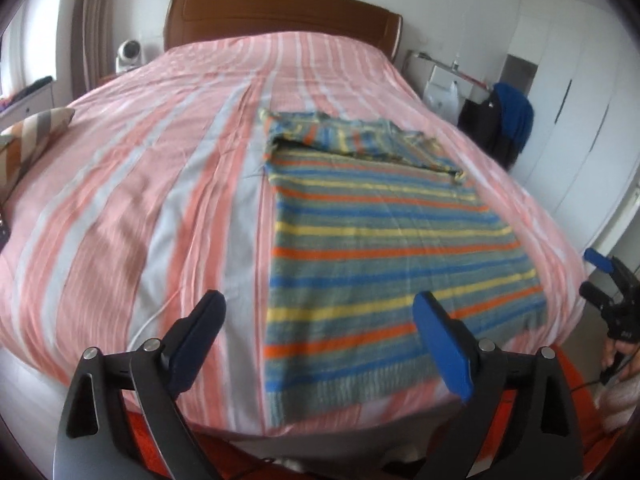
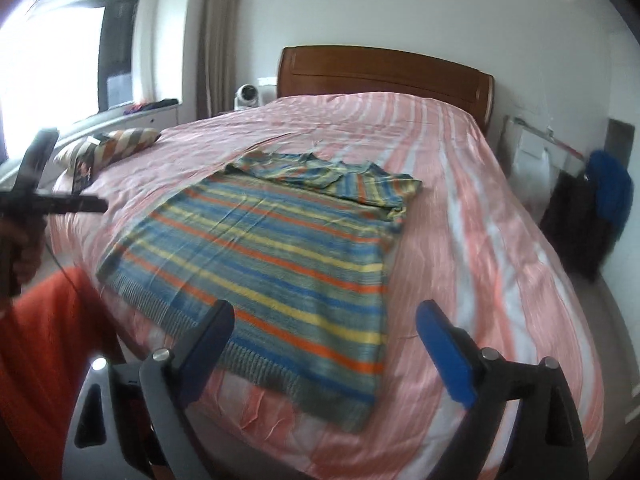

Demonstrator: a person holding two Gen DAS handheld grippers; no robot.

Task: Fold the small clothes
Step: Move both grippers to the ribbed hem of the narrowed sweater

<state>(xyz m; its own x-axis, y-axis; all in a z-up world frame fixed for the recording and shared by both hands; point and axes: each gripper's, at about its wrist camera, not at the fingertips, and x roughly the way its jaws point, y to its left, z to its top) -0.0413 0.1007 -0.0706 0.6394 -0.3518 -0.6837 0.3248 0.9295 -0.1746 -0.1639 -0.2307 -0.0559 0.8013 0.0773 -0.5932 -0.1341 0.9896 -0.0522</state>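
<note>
Both the left gripper and the right gripper are held wide open with nothing in them above the striped shirt, which is laid flat on the bed with its top part folded over, so the near hem probably has to be pinched next for another fold.

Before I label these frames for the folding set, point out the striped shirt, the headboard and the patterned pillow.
striped shirt (image 1: 384, 256): left wrist view, middle of its flat body.
headboard (image 2: 384, 70): right wrist view, centre of the wooden panel.
patterned pillow (image 2: 120, 146): right wrist view, its top face.
</note>
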